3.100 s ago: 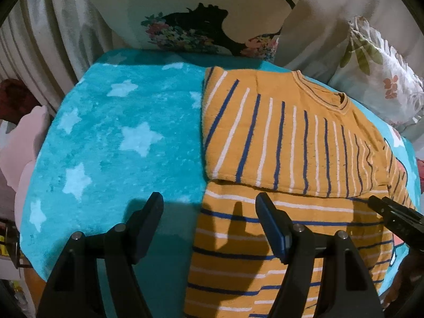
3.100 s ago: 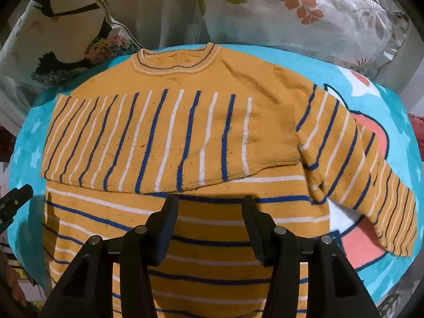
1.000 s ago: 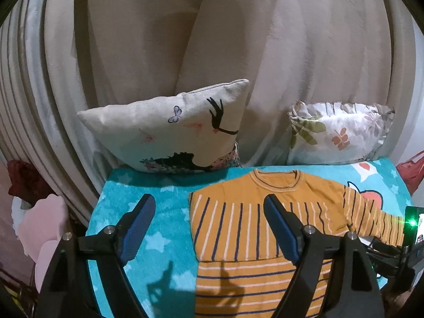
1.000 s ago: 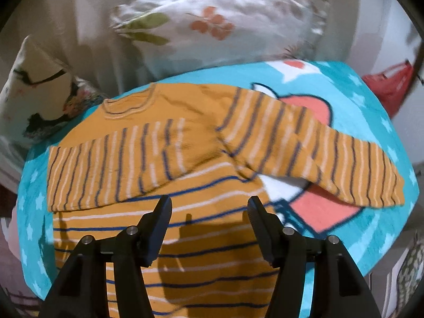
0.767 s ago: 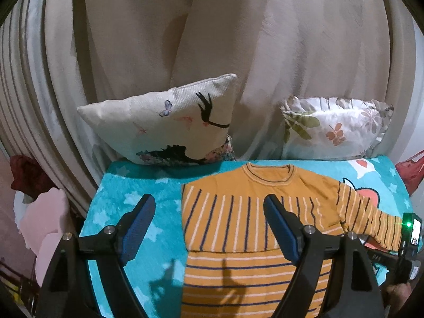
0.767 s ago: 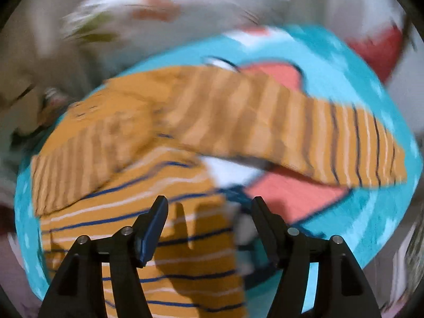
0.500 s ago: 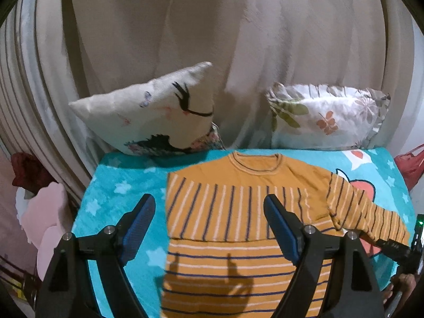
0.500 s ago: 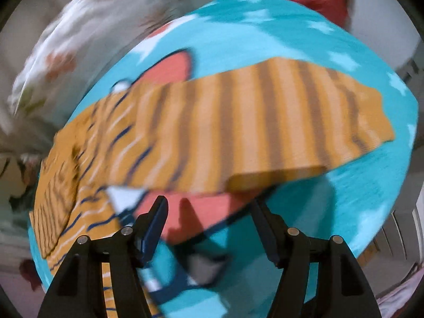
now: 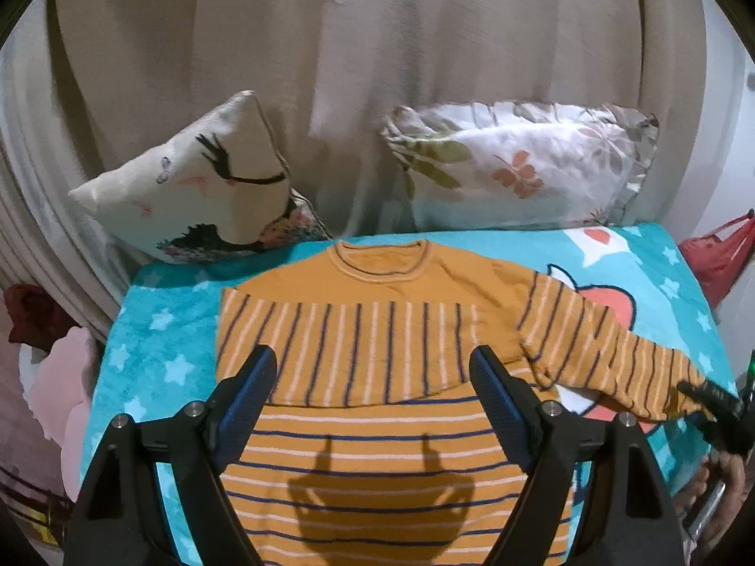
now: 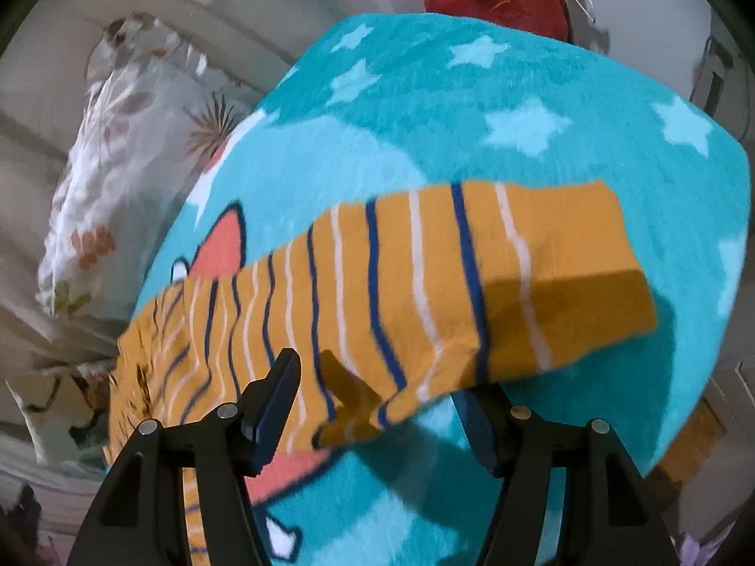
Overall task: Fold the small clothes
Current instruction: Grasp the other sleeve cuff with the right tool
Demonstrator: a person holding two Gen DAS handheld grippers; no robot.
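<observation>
while the left gripper (image 9: 373, 396) hangs wide open and empty above the sweater's (image 9: 377, 330) striped body, the right gripper (image 10: 377, 405) has swung away from the torso, where it hovered a second ago, out to the free sleeve (image 10: 424, 292). its view has rolled hard over that second, so the blanket (image 10: 472, 118) now tilts across the frame. the jaws have just been opening a little, and the sleeve's lower edge now lies between them near the cuff; the pads do not appear to press on the knit yet, so the gripper reads as open, nothing held. the sweater lies flat on the teal star blanket, neck toward the two pillows (image 9: 519, 170), with one sleeve already folded across the chest and this other one stretched out sideways. judging from that, the second sleeve fold is the step in hand: the right gripper looks placed to pinch the cuff end and carry it over the chest.
</observation>
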